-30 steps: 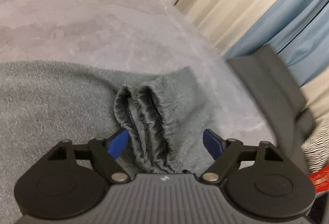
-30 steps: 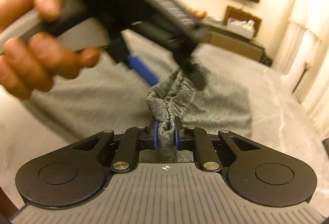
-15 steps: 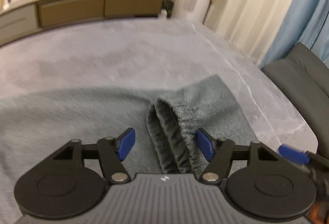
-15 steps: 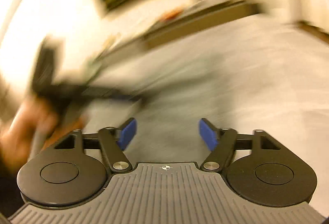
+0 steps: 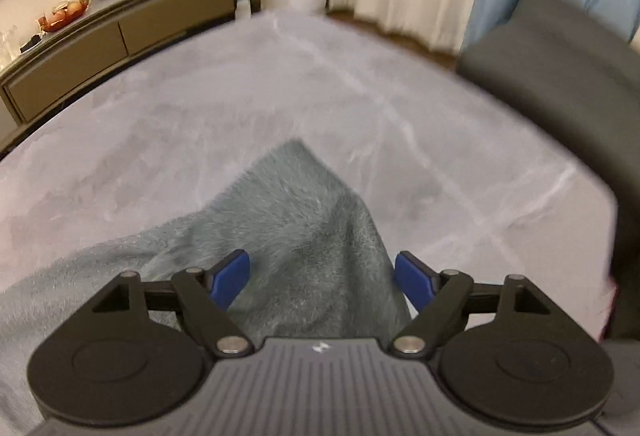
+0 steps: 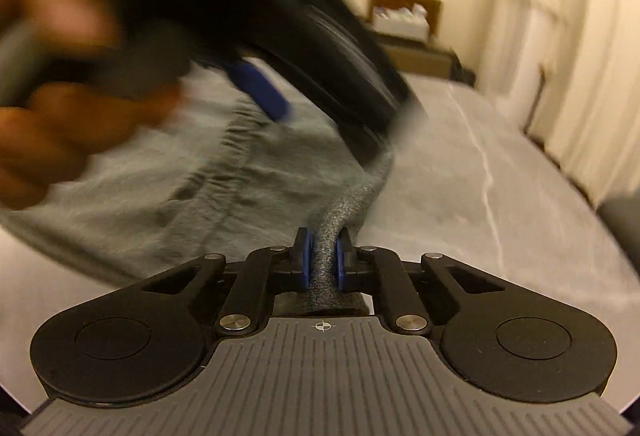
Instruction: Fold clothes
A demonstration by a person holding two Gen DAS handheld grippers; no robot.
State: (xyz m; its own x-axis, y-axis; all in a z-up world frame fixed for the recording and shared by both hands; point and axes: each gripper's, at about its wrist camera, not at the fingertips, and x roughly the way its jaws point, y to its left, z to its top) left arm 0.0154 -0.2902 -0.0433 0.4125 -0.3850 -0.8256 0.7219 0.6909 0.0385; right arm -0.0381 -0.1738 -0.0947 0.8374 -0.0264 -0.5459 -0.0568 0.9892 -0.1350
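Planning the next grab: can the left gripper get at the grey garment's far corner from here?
Probably yes. The left gripper is open over the grey garment, whose corner lies flat on the bed ahead, with nothing in the way. The right gripper pinches another edge.

The supporting surface is a broad table [image 5: 192, 123] covered in a pale grey, marbled finish with thin white veins [image 6: 484, 171]. Its far edge is seen curving past a low sideboard in the left wrist view; the right edge is met by a dark grey upholstered seat.

One item is found lying directly on the surface: a grey fleece garment [image 5: 288, 211]. In the left wrist view, a pointed corner of it is directed toward the far edge, with the fabric spread back toward the lower left. In the right wrist view, the garment [image 6: 168, 195] is seen flat over the left portion, a gathered elastic band running across it; one edge is lifted clear of the surface. The rest of the tabletop is seen as bare marbled finish.
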